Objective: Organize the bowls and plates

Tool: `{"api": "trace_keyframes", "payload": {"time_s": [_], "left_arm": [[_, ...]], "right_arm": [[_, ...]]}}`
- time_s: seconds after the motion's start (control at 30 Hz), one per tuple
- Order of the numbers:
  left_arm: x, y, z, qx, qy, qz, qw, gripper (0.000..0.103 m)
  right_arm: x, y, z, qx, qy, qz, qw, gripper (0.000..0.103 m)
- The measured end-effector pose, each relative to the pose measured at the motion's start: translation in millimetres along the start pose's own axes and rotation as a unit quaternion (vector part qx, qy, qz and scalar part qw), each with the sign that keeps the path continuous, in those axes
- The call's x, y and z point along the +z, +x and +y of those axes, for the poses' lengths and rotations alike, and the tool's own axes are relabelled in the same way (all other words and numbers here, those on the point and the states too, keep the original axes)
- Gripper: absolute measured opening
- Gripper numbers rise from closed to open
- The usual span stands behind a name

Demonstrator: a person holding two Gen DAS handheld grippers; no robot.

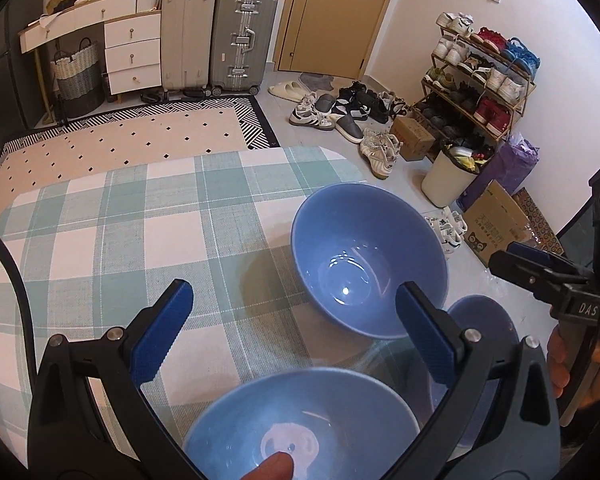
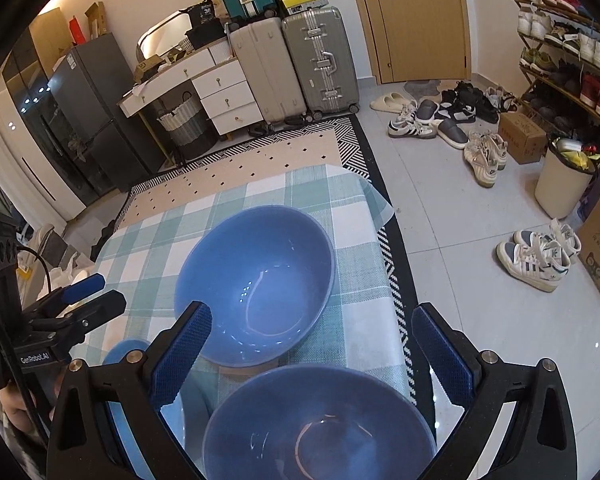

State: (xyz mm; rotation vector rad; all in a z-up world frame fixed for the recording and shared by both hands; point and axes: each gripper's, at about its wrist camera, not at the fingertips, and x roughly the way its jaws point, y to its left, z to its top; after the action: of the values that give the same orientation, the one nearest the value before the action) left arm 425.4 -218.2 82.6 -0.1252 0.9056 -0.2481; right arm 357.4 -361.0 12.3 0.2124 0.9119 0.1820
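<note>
Blue ceramic: two large bowls plus a smaller blue dish on the checked tablecloth [image 1: 140,220]. Landmark is the far bowl [image 1: 368,260], upright and empty, near the cloth's edge on the side toward the shoe rack [image 1: 480,92]. Near bowl [image 1: 300,428] sits just in front of the far bowl, closer to the cameras, upright, also empty; a pale print is visible in its base in the left wrist view. Small dish [image 1: 480,320] lies beside the far bowl, partly hidden behind a finger of the left gripper [image 1: 292,336]. Left gripper: jaws spread wide, holding nothing, above the near bowl. Right gripper [image 2: 312,356]: jaws likewise wide apart, nothing between them, hovering over the two bowls. Contact with either bowl cannot be determined.
</note>
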Motion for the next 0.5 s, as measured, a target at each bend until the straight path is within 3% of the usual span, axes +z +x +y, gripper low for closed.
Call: {"api": "trace_keyframes", "payload": {"time_s": [0.27,0.4,0.5], "left_arm": [[2.1,41.7,-1.4,-0.006,-0.003,0.025,0.9997,0.101],[1.4,56.5,4.5,-0.007,-0.013,0.033,0.9994,0.099],[0.6,63.0,7.1,-0.012,-0.013,0.037,0.9992,0.09]], "right_arm": [[9.4,32.3,-6.4,-0.012,0.002,0.027,1.0,0.101],[9.1,46.1,-4.2,-0.013,-0.003,0.044,0.999,0.083],[8.0,53.2,-2.2,-0.01,-0.007,0.049,0.999,0.077]]}}
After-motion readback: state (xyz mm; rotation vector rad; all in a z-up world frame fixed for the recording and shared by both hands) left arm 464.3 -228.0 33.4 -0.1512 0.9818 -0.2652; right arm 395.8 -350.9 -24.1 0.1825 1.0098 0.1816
